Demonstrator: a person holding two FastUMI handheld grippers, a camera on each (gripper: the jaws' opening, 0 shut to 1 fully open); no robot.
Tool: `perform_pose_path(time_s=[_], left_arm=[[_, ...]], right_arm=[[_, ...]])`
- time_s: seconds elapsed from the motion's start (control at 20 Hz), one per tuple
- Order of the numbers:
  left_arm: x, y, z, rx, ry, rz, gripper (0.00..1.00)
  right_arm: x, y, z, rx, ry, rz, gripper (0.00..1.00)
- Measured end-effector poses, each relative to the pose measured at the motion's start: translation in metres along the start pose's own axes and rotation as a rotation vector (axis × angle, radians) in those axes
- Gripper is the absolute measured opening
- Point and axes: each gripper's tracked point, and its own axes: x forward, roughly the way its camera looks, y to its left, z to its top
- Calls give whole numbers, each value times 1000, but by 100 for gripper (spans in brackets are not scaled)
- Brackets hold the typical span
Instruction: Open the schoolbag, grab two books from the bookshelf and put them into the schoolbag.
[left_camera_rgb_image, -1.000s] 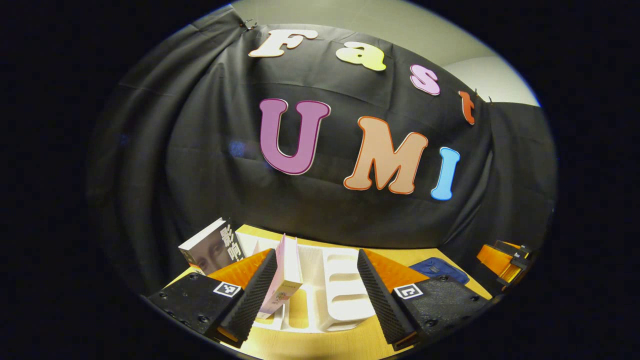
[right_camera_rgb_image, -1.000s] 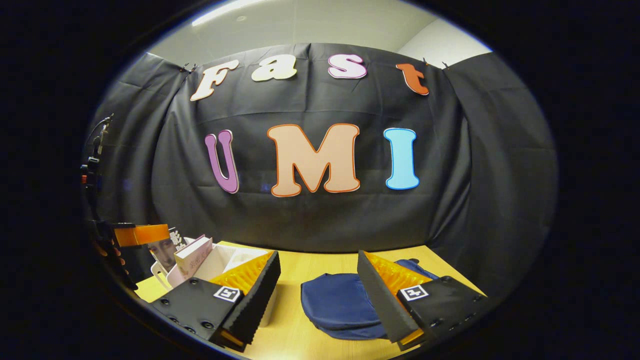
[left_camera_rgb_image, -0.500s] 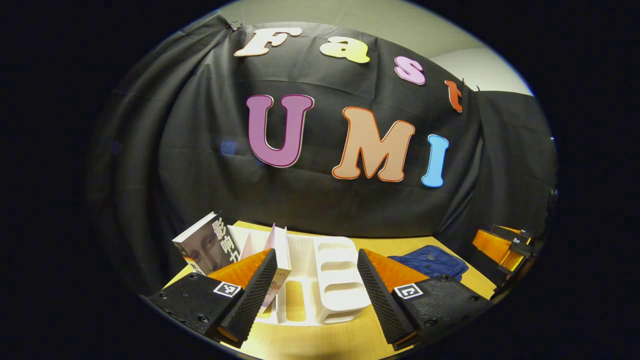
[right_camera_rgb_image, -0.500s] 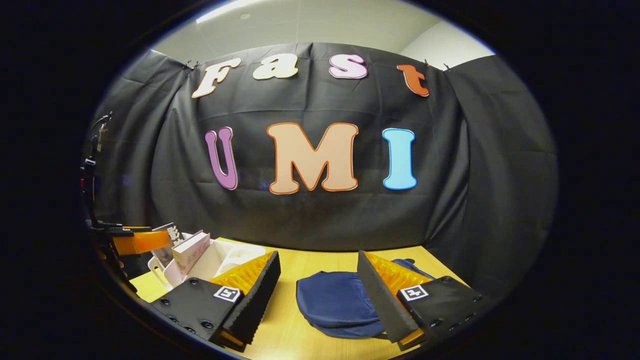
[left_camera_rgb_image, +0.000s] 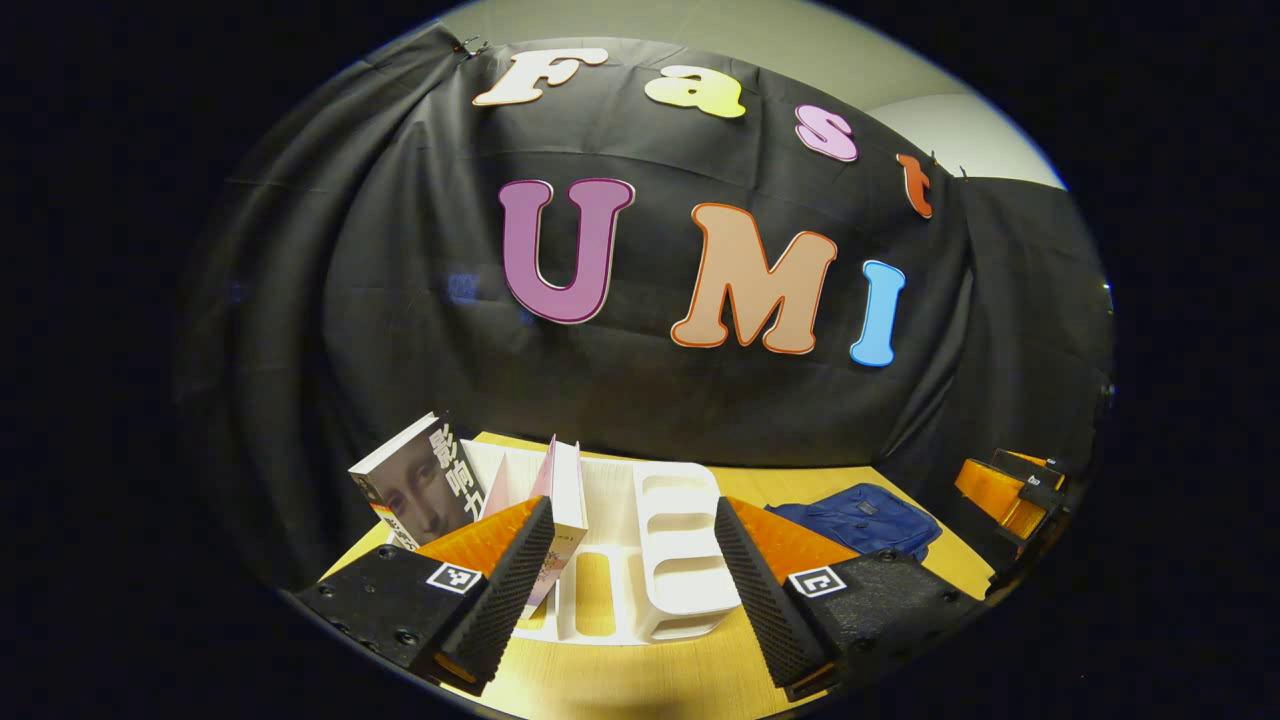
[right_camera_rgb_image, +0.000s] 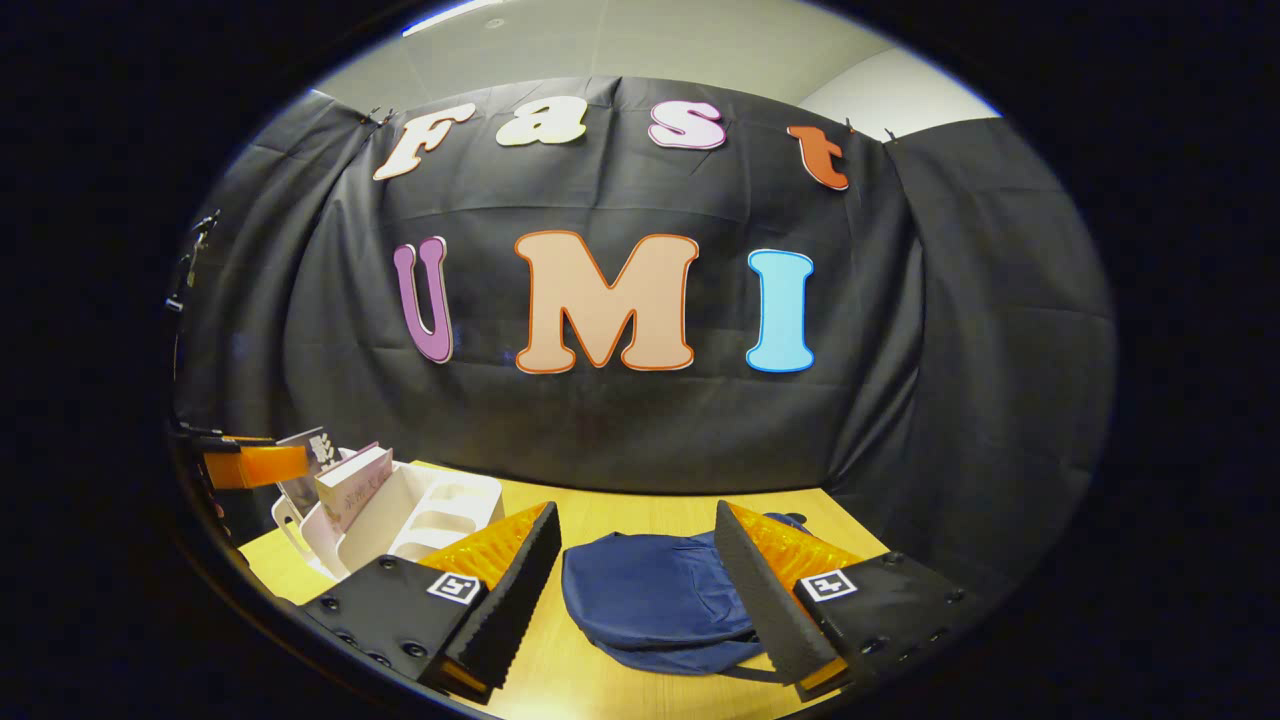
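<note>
Navy schoolbag (right_camera_rgb_image: 655, 600) lies flat on table (right_camera_rgb_image: 620, 515), zipped, directly ahead of right tool (right_camera_rgb_image: 635, 590), fingers spread, empty. Left tool (left_camera_rgb_image: 630, 585), also spread, faces white bookshelf (left_camera_rgb_image: 660, 560) left of schoolbag; right nearer.

left gripper view: low over bench (left_camera_rgb_image: 640, 690), faces near bookshelf (left_camera_rgb_image: 670, 560) | right gripper view: faces schoolbag (right_camera_rgb_image: 650, 600) | shared: bookshelf, schoolbag, bench

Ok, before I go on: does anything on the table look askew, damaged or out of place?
Nothing damaged or spilled. The two books lean rather than stand straight in the white bookshelf: the portrait-cover book tips outward at its end, the pink book slants beside it. The blue schoolbag lies flat on the table.
</note>
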Motion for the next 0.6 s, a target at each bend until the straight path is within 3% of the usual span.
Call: perform_pose_path(time_s=[0.15, 0.3, 0.5, 0.6], left_arm=[[1, 2, -3, 19, 6, 9, 95], [4, 4, -2, 25, 12, 17, 95], [8, 7, -5, 26, 24, 28, 92], [8, 7, -5, 34, 30, 35, 95]], right_arm=[[3, -6, -15, -65, 17, -26, 98], [3, -12, -37, -209, 37, -43, 100], [6, -17, -61, -356, 58, -23, 100], [2, -17, -78, -421, 77, -5, 94]])
